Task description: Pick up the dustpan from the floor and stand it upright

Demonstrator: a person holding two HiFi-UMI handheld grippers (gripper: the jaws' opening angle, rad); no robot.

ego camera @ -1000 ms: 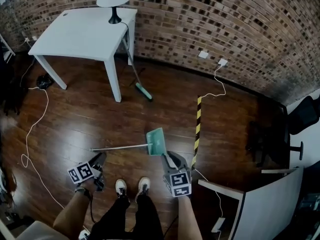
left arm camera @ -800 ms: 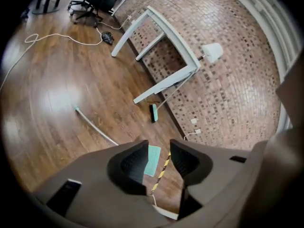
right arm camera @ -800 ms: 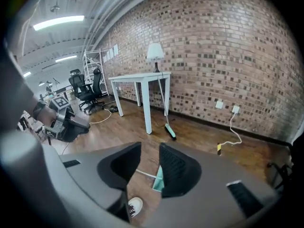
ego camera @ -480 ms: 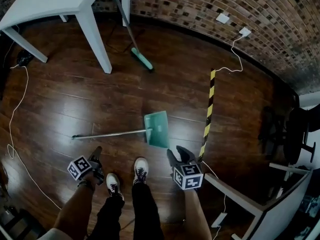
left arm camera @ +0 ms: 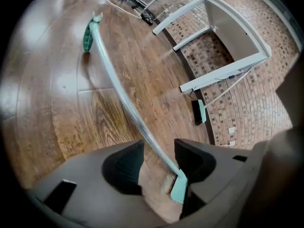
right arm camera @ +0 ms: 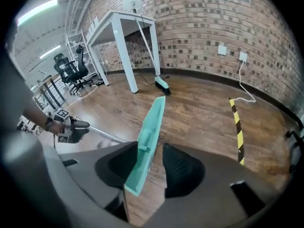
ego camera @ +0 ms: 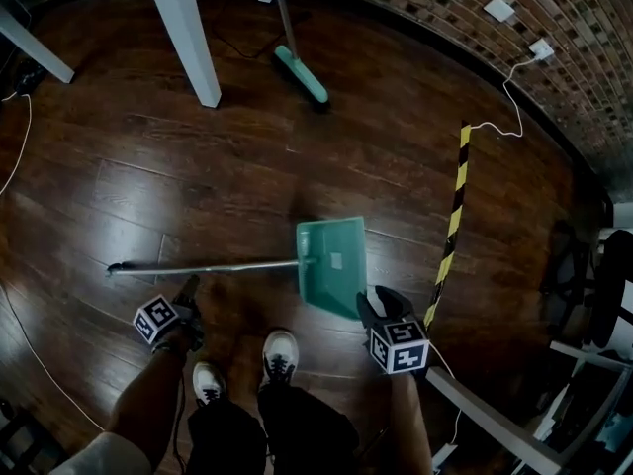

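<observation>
Fingers (left arm camera: 197, 158) are standing apart on both: left gripper (left arm camera: 159, 153) astride the dustpan's (ego camera: 334, 265) handle (left arm camera: 121, 99), right gripper (right arm camera: 152, 160) astride its scoop (right arm camera: 152, 122). The dustpan is lying on the floor (ego camera: 247, 166).

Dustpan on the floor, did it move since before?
No. The dustpan lies just as far left of the striped floor tape, handle pointing away from it; only the camera dipped closer.

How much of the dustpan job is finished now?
Nothing is finished yet: the dustpan lies flat on the wooden floor. In hand: the left tool has its open jaws around the handle, and the right tool has its open jaws around the green pan, neither squeezed shut. Left to do: grip, lift and stand it upright.
</observation>
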